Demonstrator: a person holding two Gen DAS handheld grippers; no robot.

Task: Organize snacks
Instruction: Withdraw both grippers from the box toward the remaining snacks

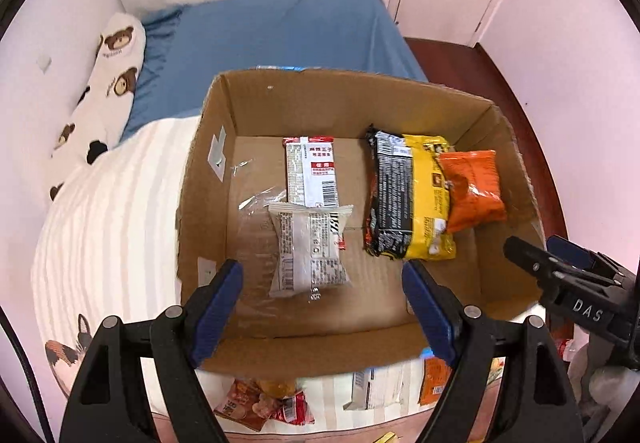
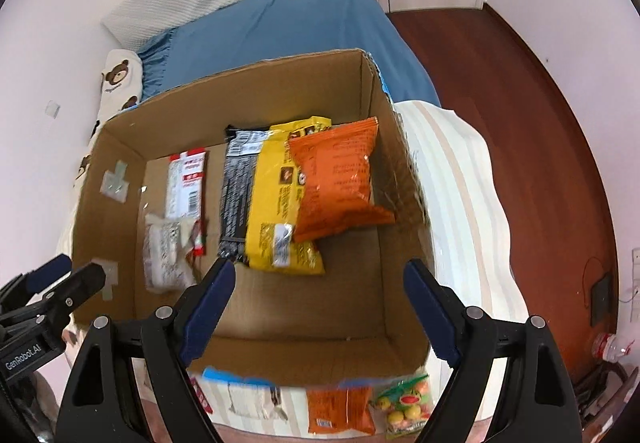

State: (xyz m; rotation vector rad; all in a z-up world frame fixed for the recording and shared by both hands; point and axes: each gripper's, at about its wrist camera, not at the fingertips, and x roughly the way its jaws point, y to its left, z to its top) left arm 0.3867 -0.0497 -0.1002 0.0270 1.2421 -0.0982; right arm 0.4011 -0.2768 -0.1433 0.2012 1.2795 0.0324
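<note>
An open cardboard box (image 1: pixel 208 179) stands on the bed. A white-grey snack pack (image 1: pixel 310 249) lies on its floor, overlapping a red-and-white pack (image 1: pixel 312 173). To the right is a black-and-yellow pack (image 1: pixel 408 199) with an orange bag (image 1: pixel 472 189) resting on it. My left gripper (image 1: pixel 322 271) hovers open above the white-grey pack, holding nothing. My right gripper (image 2: pixel 320 269) hangs open and empty over the box floor, just in front of the black-and-yellow pack (image 2: pixel 276 211) and the orange bag (image 2: pixel 340 183). Each gripper shows at the edge of the other's view: right gripper (image 1: pixel 534 243), left gripper (image 2: pixel 76 271).
Loose snacks lie on the striped blanket (image 2: pixel 460 183) in front of the box: an orange pack (image 2: pixel 340 411), a candy bag (image 2: pixel 406 407), a white pack (image 2: pixel 252 401) and red packs (image 1: pixel 264 403). Behind the box is a blue sheet (image 1: pixel 280 31). Wooden floor (image 2: pixel 500 103) lies to the right.
</note>
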